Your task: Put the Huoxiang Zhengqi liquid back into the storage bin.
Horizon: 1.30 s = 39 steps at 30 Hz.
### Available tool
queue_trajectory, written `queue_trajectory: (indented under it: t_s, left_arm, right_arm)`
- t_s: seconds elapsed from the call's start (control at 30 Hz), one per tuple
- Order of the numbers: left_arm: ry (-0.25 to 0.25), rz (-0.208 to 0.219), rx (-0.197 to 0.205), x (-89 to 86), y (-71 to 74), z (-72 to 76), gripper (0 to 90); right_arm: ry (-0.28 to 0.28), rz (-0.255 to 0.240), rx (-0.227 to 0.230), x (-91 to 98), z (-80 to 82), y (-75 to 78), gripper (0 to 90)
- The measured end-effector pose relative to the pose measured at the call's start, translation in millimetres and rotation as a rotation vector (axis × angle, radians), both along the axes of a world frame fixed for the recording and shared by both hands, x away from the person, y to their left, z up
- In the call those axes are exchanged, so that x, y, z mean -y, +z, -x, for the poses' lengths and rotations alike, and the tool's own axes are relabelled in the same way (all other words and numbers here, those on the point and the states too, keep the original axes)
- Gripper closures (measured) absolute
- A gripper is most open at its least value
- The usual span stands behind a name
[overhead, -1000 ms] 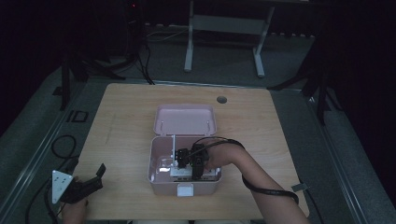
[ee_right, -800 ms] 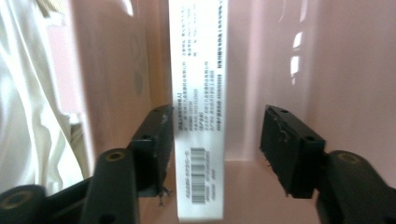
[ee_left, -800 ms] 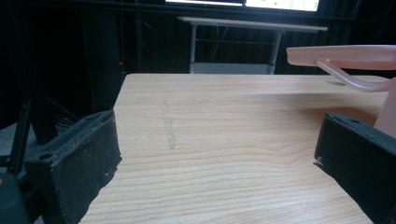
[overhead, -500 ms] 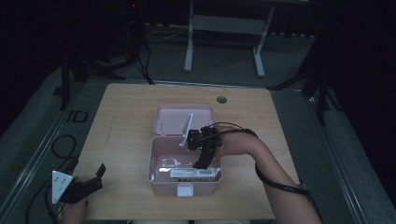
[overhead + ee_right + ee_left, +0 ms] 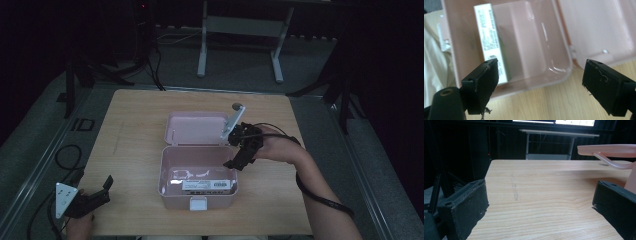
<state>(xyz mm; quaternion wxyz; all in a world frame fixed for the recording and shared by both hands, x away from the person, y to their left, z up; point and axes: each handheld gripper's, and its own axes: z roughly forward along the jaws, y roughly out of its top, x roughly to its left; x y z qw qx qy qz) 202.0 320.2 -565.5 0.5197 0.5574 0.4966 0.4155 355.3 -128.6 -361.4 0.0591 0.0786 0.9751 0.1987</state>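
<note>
**Carton dropped in the box, right gripper backing out**

The white rectangular cardboard carton lies flat on the floor of the open pink plastic storage box, along the wall at 6 o'clock, nearest the person. A second ago the right gripper was down inside the box over the carton; half a second ago it was lifting, and now it hangs above the box's rim at 3 o'clock, jaws spread wide and holding nothing. In the right gripper view the carton rests well clear of both black pads, and the box's hinged pink lid lies folded back flat on the light wooden table. From above, that lid sits at 12 o'clock of the box.

The left gripper stays parked at the table's 7 o'clock corner, jaws apart and empty, as in both earlier pictures; its own view looks across bare tabletop.

The placing looks finished. What likely remains is swinging the lid over and pressing the white front latch shut.
</note>
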Motion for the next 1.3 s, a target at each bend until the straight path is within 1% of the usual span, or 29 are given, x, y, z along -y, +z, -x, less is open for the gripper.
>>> queue_trajectory:
  t_s: [0.07,0.13,0.23,0.37,0.4,0.43,0.5,0.53,0.57,0.6,0.67,0.7,0.77,0.83,0.97,1.1,1.17,1.2,1.23,1.27,1.3]
  left_arm:
    - [0.000,0.000,0.000,-0.1,0.0,0.0,0.3]
    - [0.000,0.001,-0.001,-0.1,0.0,0.0,0.3]
    - [0.000,0.000,-0.001,0.0,0.0,-0.1,0.3]
    - [0.000,0.002,0.000,-0.1,0.0,0.0,0.3]
    - [0.000,0.002,0.000,-0.2,0.0,0.0,0.3]
    - [0.000,0.002,0.000,-0.2,0.0,0.0,0.3]
    - [0.000,0.002,-0.001,-0.2,0.0,0.0,0.3]
    - [0.000,0.002,-0.001,-0.2,0.0,-0.1,0.3]
    - [0.000,0.002,-0.001,-0.1,0.0,-0.1,0.3]
    - [0.000,0.001,-0.001,-0.1,0.0,-0.1,0.3]
    - [0.000,0.002,-0.001,-0.1,0.0,-0.1,0.3]
    - [0.000,0.001,-0.001,-0.1,0.0,-0.1,0.3]
    - [0.001,0.001,-0.002,0.0,0.1,-0.1,0.3]
    - [0.001,0.001,-0.002,0.0,0.1,-0.1,0.3]
    - [0.000,0.001,-0.001,-0.1,0.0,-0.1,0.3]
    - [0.001,0.003,0.000,-0.3,0.0,0.0,0.3]
    - [0.000,0.002,0.000,-0.2,0.0,0.0,0.3]
    - [-0.001,0.002,-0.001,-0.2,0.0,0.0,0.3]
    - [-0.001,0.004,0.000,-0.3,0.0,0.0,0.3]
    - [-0.001,0.004,0.000,-0.4,0.0,0.1,0.3]
    - [0.000,0.005,0.001,-0.4,0.0,0.1,0.3]
  right_arm:
    - [-0.033,-0.022,0.002,10.2,-3.3,0.2,13.3]
    - [-0.052,-0.048,0.007,20.8,-6.0,-0.2,13.3]
    - [-0.087,-0.073,0.014,36.3,-9.1,-2.2,13.4]
    - [-0.137,-0.082,0.039,55.7,-11.9,-9.1,13.4]
    - [-0.142,-0.083,0.041,60.9,-12.5,-11.5,13.4]
    - [-0.151,-0.090,0.051,66.0,-12.9,-14.2,13.4]
    - [-0.178,-0.113,0.050,76.7,-14.6,-20.8,13.4]
    - [-0.190,-0.123,0.081,81.7,-14.8,-24.4,13.4]
    - [-0.211,-0.136,0.098,86.6,-15.2,-28.2,13.4]
    - [-0.231,-0.148,0.098,91.5,-16.0,-32.3,13.4]
    - [-0.257,-0.166,0.113,100.1,-16.6,-42.0,13.4]
    - [-0.266,-0.168,0.105,103.8,-17.2,-47.5,13.4]
    - [-0.285,-0.164,0.107,109.8,-17.5,-59.5,13.4]
    - [-0.309,-0.164,0.131,114.4,-16.9,-71.9,13.3]
    - [-0.383,-0.176,0.179,122.2,-17.0,-98.4,13.3]
    - [-0.425,-0.196,0.197,129.3,-15.4,-126.1,12.6]
    - [-0.453,-0.222,0.223,133.4,-13.7,-137.8,12.6]
    - [-0.474,-0.242,0.225,136.1,-13.0,-142.9,12.6]
    - [-0.493,-0.265,0.236,138.9,-12.3,-148.2,12.6]
    - [-0.514,-0.277,0.255,141.5,-11.3,-153.1,12.6]
    - [-0.533,-0.296,0.261,144.3,-10.3,-157.7,12.5]
